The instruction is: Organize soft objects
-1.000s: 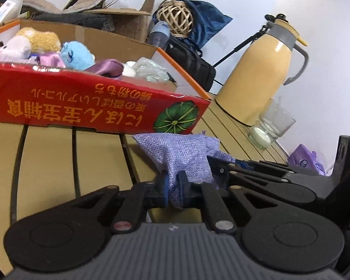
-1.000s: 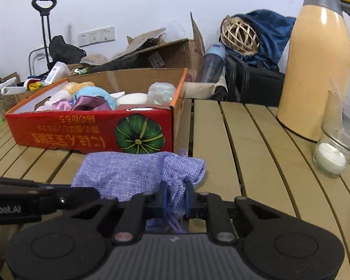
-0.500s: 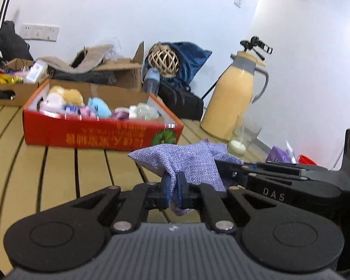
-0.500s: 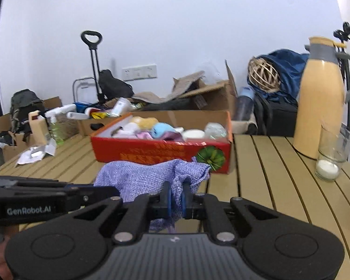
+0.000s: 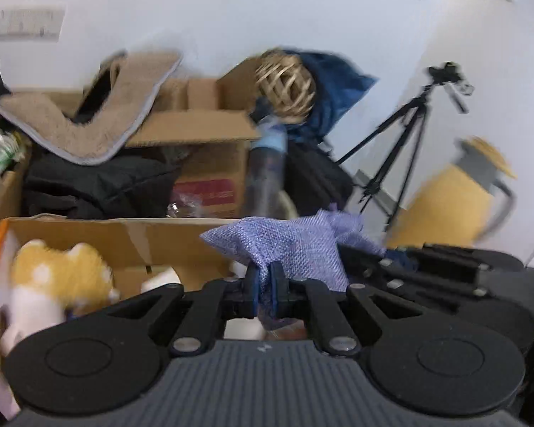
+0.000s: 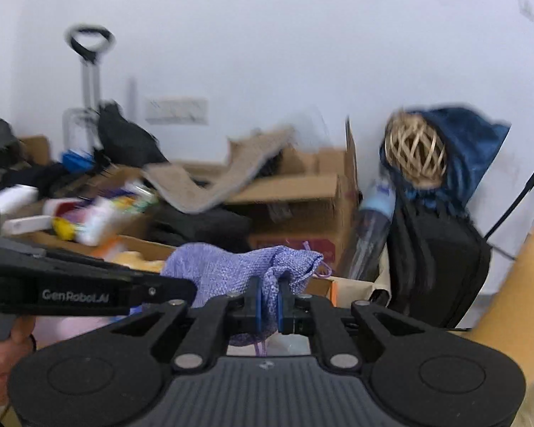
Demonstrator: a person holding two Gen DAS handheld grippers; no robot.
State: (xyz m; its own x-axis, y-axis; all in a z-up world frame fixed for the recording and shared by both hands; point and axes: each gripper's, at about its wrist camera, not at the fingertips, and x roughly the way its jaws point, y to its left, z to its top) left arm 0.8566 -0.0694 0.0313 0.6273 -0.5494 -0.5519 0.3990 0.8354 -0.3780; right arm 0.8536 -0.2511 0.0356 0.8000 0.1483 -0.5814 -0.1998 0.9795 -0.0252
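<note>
A purple woven pouch hangs between both grippers, above the open cardboard box of soft toys. My left gripper is shut on the pouch's near edge. My right gripper is shut on the pouch near its drawstring mouth, and shows in the left wrist view at the right. A yellow and white plush toy lies in the box at the left. The box's orange rim shows in the right wrist view.
Behind the box stand a brown carton with a beige mat over it, black clothes, a bottle, a wicker ball on a blue bag and a tripod. A yellow thermos stands right.
Both grippers have lifted the pouch off the table and carried it forward, over the toy box. The table slats have dropped out of view.
</note>
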